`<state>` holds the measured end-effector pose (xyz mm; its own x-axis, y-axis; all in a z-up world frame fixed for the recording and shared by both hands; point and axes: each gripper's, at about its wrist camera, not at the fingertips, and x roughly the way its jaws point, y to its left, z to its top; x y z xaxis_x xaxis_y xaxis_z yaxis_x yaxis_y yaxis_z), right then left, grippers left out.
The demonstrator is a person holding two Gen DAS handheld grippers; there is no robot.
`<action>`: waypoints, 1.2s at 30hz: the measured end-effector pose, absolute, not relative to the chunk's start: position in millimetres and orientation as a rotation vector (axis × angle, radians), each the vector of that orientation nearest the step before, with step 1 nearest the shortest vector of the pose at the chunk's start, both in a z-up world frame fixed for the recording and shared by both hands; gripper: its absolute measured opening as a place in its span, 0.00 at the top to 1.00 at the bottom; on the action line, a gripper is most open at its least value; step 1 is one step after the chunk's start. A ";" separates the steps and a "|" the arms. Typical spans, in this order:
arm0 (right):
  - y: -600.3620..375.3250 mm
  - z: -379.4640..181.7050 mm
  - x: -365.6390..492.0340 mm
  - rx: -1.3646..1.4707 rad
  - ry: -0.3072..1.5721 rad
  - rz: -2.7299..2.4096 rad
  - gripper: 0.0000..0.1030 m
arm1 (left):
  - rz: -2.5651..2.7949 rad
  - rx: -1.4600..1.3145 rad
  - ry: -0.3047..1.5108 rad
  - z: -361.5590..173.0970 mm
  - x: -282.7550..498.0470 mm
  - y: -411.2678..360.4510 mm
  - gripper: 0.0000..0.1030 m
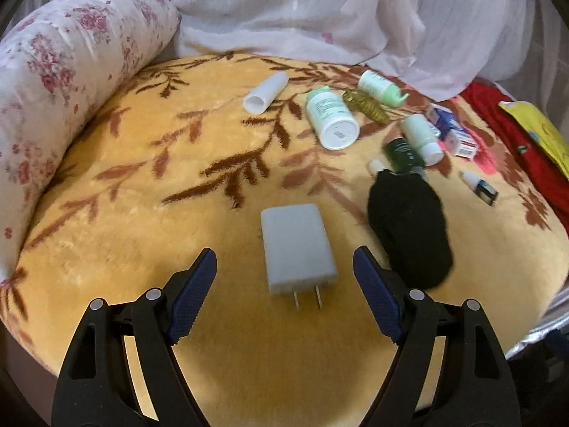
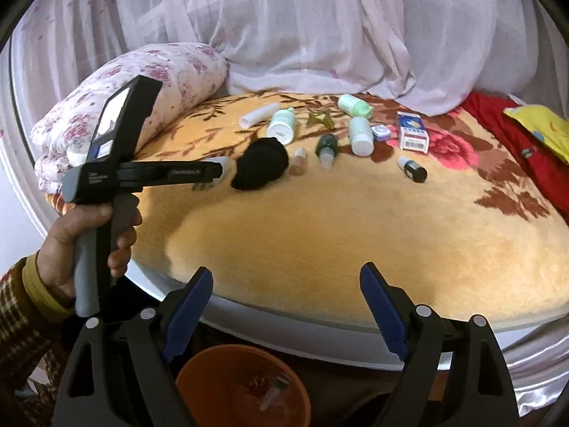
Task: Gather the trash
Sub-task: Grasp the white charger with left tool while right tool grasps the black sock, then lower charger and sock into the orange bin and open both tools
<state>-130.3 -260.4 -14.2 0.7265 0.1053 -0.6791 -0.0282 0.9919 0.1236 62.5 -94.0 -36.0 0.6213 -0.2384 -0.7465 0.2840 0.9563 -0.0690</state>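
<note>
My left gripper (image 1: 284,261) is open above the yellow blanket, its jaws either side of a white plug charger (image 1: 297,247) that lies between them, untouched. A black sock bundle (image 1: 409,227) lies just right of it. Beyond lie a white tube (image 1: 266,92), several mint-green bottles (image 1: 330,121), a dark green bottle (image 1: 403,154), a cigarette box (image 1: 451,130) and a small dropper bottle (image 1: 478,186). My right gripper (image 2: 286,284) is open and empty over the bed's front edge. An orange bin (image 2: 243,386) with some litter sits below it.
A floral bolster (image 1: 53,82) lines the left side. White curtain fabric (image 1: 320,10) hangs behind. A red cloth (image 2: 515,135) with a yellow packet (image 2: 544,124) lies at the right. In the right wrist view the person's hand holds the left gripper's handle (image 2: 96,220).
</note>
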 end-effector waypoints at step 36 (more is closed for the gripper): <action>-192.6 -32.8 36.7 -0.109 0.707 -0.024 0.54 | -0.305 -0.034 0.762 -27.1 4.3 -15.6 0.61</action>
